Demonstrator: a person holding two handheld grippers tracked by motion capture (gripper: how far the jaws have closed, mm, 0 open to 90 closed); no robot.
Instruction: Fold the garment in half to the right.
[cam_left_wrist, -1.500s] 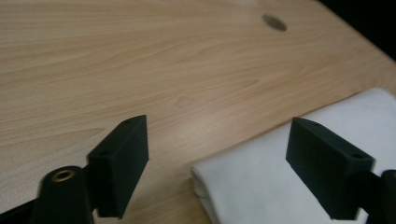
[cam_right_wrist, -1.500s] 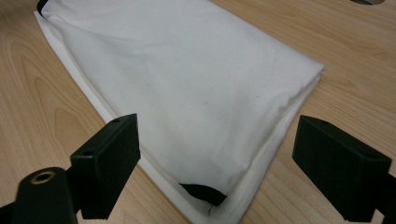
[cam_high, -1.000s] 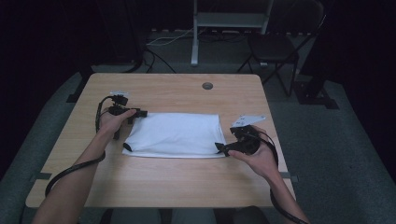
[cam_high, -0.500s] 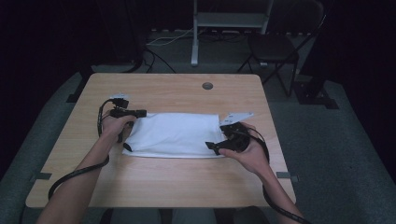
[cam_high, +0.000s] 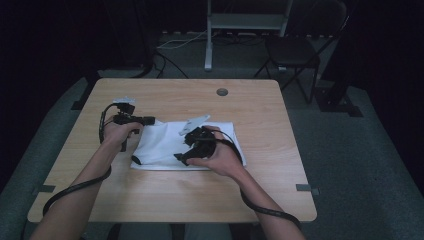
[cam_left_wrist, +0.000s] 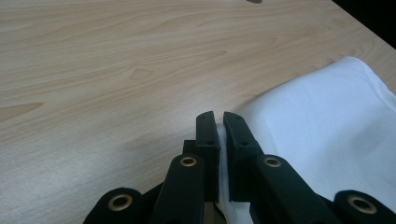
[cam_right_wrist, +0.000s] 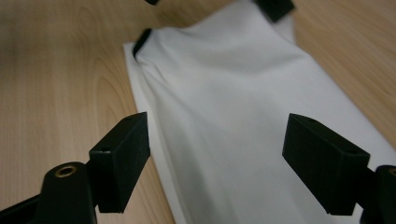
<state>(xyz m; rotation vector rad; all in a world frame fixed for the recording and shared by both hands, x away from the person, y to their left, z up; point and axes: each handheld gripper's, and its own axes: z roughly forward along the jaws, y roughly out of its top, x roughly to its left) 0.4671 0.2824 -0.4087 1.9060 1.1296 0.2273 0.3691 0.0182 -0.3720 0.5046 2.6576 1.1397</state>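
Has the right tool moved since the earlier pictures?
Yes. The right tool has gone left from the cloth's right end to its middle, away from the table's right edge, jaws open.

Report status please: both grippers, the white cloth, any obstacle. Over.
Left gripper shut on edge of white folded cloth. Right gripper open above cloth, jaws just been closing, pressing nothing. Wooden table bare around cloth.

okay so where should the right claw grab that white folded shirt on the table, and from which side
Probably the near long edge of the white shirt, coming in low from the person's side. The layers stack flat there, and the left claw already pinches the far left corner.
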